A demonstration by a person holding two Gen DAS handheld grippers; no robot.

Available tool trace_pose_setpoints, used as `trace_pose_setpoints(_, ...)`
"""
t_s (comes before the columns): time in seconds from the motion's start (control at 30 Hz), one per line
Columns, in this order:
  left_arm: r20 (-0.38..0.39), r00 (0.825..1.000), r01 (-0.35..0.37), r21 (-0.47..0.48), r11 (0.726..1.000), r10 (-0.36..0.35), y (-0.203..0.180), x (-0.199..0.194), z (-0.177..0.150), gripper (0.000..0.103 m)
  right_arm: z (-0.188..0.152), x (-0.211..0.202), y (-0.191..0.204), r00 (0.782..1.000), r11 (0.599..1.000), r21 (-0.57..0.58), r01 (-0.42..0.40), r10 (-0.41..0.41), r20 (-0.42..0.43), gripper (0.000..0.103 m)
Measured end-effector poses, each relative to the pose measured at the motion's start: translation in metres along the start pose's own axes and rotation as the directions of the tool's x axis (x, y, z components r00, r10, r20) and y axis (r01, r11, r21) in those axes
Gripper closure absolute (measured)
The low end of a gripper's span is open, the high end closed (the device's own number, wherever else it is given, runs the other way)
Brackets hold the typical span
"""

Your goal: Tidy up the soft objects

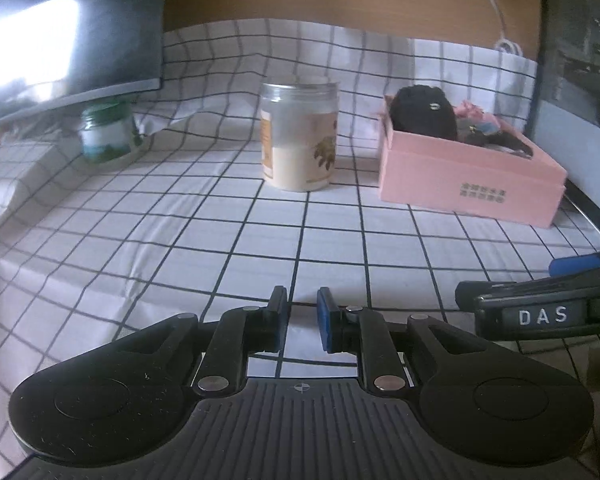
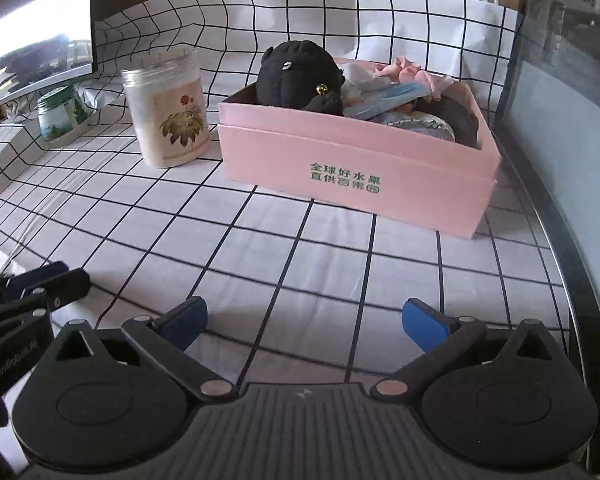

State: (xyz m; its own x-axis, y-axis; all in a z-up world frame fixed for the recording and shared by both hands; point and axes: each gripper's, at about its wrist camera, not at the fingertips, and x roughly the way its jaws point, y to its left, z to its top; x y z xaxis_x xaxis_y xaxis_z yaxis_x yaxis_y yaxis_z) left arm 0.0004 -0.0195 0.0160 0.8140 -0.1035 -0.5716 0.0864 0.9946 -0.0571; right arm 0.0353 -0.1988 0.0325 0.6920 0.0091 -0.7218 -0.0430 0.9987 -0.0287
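My soft things, a black plush toy (image 2: 296, 74), pink cloth (image 2: 410, 72) and others, all sit inside the pink cardboard box (image 2: 352, 172). No soft item is left loose on the checked desk (image 2: 260, 240) near the box, so sorting looks finished. My right gripper (image 2: 305, 320) has fingers wide apart, empty; my left gripper (image 1: 302, 318) has fingers narrowly apart, empty.
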Motion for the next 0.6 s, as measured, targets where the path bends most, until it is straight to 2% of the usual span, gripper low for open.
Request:
trace_pose_setpoints(0.1, 0.004, 1.0, -0.029, 0.008, 1.0, 0.029, -0.008, 0.001, 0.0, 0.084, 0.003, 0.006, 0.002, 1.0, 1.0, -0.008, -0.006, 0.006, 0.019, 0.0)
trace_pose_setpoints(0.33, -0.004, 1.0, -0.007, 0.008, 1.0, 0.007, -0.012, 0.004, 0.003, 0.084, 0.002, 0.008, 0.005, 0.999, 1.0, -0.02, -0.02, 0.021, 0.039, 0.0)
trace_pose_setpoints(0.43, -0.004, 1.0, 0.001, -0.001, 1.0, -0.001, -0.011, 0.004, 0.002, 0.084, -0.005, 0.006, 0.004, 0.996, 0.999, -0.031, -0.03, 0.033, 0.086, 0.0)
trace_pose_setpoints(0.6, -0.005, 1.0, 0.01, -0.012, 1.0, -0.01, -0.009, 0.004, 0.003, 0.084, -0.006, 0.005, 0.004, 0.995, 0.999, -0.031, -0.033, 0.036, 0.089, 0.0)
